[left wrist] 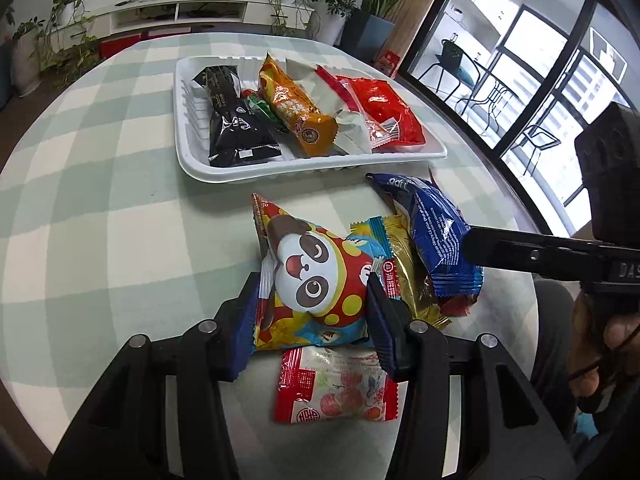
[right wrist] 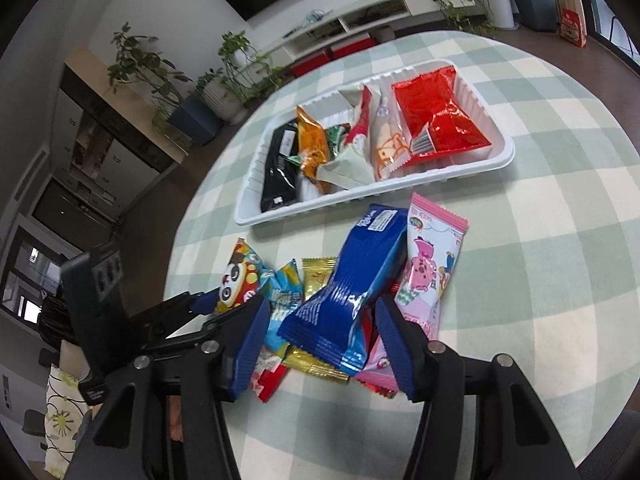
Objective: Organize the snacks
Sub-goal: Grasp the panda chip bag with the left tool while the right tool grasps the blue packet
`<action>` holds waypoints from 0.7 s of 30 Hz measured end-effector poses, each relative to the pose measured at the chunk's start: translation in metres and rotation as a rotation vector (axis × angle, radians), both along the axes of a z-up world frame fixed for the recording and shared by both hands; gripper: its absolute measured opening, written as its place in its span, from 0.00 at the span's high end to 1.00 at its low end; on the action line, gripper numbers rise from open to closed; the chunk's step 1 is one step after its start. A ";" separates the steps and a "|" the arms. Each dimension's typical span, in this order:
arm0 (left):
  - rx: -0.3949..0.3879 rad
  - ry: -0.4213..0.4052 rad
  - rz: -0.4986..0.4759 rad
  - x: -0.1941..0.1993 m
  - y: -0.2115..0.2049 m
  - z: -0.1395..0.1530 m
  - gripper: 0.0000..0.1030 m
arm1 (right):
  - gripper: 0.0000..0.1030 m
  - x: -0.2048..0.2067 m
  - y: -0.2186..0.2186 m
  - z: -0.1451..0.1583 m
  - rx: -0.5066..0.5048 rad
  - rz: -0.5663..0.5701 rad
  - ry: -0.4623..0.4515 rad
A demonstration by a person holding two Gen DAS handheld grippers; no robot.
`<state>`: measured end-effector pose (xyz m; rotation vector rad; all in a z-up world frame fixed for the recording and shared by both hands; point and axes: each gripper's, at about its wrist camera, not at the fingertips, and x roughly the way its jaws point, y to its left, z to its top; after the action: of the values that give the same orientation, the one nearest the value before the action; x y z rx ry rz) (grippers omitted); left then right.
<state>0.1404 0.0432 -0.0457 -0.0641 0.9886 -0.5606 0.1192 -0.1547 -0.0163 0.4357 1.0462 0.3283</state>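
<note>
A white tray [left wrist: 312, 164] [right wrist: 360, 196] at the back of the table holds several packets: black, orange, white and red. In front of it lies a loose pile of snacks. My left gripper [left wrist: 312, 316] [right wrist: 210, 310] is shut on the panda packet [left wrist: 312, 276] [right wrist: 236, 280], a pad pressing each side. My right gripper [right wrist: 322, 324] straddles the blue packet [right wrist: 344, 300] [left wrist: 436, 232], which lies on top of the pile. A narrow gap shows at each pad, so it is open. One of its fingers [left wrist: 500, 250] reaches in from the right in the left wrist view.
Also in the pile are a pink packet [right wrist: 428, 276], a gold one [left wrist: 412, 280] and a pale blue one [right wrist: 284, 300]. A red-and-white packet [left wrist: 332, 388] lies under my left gripper. The round table has a green-checked cloth [left wrist: 100, 200]. A hand [left wrist: 600, 340] shows at the right.
</note>
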 end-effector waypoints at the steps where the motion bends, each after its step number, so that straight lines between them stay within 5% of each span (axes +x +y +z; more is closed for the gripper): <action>1: 0.000 -0.003 -0.002 0.000 0.000 0.000 0.54 | 0.42 0.002 0.002 -0.002 -0.010 0.007 0.009; 4: 0.004 -0.016 -0.008 -0.002 0.000 0.001 0.56 | 0.43 0.011 0.008 -0.011 -0.047 0.029 0.055; 8: -0.007 -0.023 -0.008 -0.004 0.003 0.002 0.61 | 0.60 0.015 0.010 -0.014 -0.058 0.028 0.057; 16: -0.025 -0.031 -0.005 -0.007 0.005 0.004 0.67 | 0.80 0.008 0.005 -0.010 -0.058 0.025 0.017; 21: -0.027 -0.034 -0.004 -0.010 0.006 0.007 0.70 | 0.83 0.003 0.001 -0.007 -0.049 0.026 -0.001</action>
<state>0.1302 0.0492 -0.0391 -0.0763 0.9489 -0.5768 0.1219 -0.1536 -0.0231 0.3779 1.0576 0.3248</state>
